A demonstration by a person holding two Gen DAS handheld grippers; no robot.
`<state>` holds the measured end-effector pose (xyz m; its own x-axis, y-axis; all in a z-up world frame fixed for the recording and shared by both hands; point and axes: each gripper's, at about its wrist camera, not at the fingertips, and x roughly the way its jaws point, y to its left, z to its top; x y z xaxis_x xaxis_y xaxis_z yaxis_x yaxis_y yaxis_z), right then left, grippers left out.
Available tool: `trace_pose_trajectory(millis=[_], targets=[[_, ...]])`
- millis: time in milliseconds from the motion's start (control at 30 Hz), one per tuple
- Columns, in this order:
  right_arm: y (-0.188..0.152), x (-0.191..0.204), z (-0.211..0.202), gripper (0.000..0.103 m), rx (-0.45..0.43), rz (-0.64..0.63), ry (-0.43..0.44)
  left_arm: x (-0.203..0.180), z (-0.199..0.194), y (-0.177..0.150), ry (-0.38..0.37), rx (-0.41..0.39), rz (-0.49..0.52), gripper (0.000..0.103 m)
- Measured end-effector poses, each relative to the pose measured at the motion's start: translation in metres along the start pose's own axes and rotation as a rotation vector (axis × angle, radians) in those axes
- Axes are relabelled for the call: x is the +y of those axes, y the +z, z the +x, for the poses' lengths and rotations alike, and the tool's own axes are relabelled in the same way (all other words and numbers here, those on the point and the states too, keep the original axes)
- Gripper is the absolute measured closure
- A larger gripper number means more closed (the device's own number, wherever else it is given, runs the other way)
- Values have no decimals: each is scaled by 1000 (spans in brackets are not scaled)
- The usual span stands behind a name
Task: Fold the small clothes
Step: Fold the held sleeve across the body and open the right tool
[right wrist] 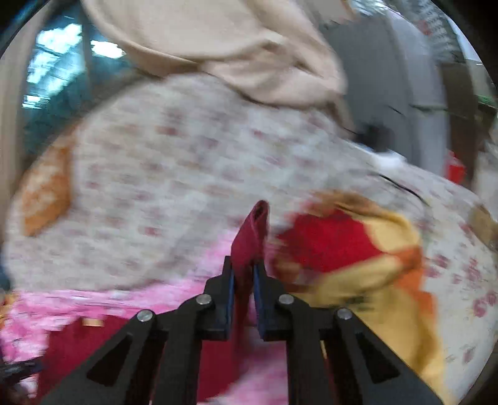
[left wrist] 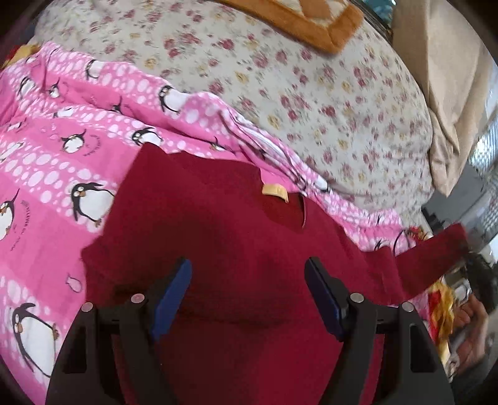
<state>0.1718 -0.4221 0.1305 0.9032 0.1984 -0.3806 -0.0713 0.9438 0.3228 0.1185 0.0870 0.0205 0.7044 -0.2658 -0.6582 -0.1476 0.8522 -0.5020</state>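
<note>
A small dark red garment with a yellow neck label lies spread on a pink penguin-print sheet. My left gripper hovers just above its middle, jaws open with nothing between the blue pads. One red sleeve is pulled out and lifted to the right. In the blurred right wrist view my right gripper is shut on that red sleeve, whose folded end sticks up past the fingertips. The garment's body shows at lower left.
The pink sheet lies over a floral bed cover. An orange-edged cushion sits at the far side, a beige cloth to the right. A red and yellow cartoon-print fabric lies right of the sleeve. A hand shows at the right edge.
</note>
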Motion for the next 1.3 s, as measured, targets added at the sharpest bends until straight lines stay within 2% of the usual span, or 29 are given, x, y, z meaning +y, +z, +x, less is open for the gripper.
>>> trace_pose_trajectory(millis=[133, 233, 333, 433, 500, 633, 733, 800, 833, 867, 933, 1033, 1133, 1200, 1267, 1300], targets=[[-18, 119, -2, 92, 23, -87, 285, 6, -6, 9, -42, -21, -25, 51], [-62, 192, 24, 92, 110, -154, 389, 11, -11, 15, -75, -50, -47, 51], [-125, 235, 63, 92, 240, -206, 382, 16, -13, 20, -81, -68, -69, 51], [-182, 253, 90, 92, 355, -266, 350, 13, -5, 20, -98, -49, -58, 51], [-201, 261, 97, 92, 425, -306, 350, -2, 5, 16, -146, -10, -14, 51], [-204, 270, 84, 92, 396, -353, 372, -29, 31, -1, -269, 122, 78, 51], [-211, 273, 78, 91, 402, -379, 368, -32, 49, -13, -283, 218, 66, 51], [-213, 279, 77, 88, 398, -411, 352, -27, 54, -16, -302, 236, 27, 51], [-214, 280, 76, 83, 400, -420, 344, -24, 55, -15, -312, 233, 15, 51], [-215, 281, 76, 62, 406, -430, 330, -22, 55, -15, -322, 236, 3, 51], [-214, 281, 74, 40, 414, -431, 305, -20, 57, -15, -336, 235, -10, 51], [-209, 270, 62, 41, 451, -367, 317, -23, 58, -16, -329, 219, 14, 51], [-199, 249, 43, 41, 467, -334, 242, -27, 58, -17, -312, 195, 40, 51], [-195, 232, 31, 40, 466, -301, 194, -30, 57, -17, -275, 171, 69, 66], [-196, 207, 20, 40, 474, -228, 139, -28, 61, -16, -236, 179, 84, 103], [-198, 197, 15, 40, 481, -191, 116, -25, 63, -17, -206, 186, 86, 103]])
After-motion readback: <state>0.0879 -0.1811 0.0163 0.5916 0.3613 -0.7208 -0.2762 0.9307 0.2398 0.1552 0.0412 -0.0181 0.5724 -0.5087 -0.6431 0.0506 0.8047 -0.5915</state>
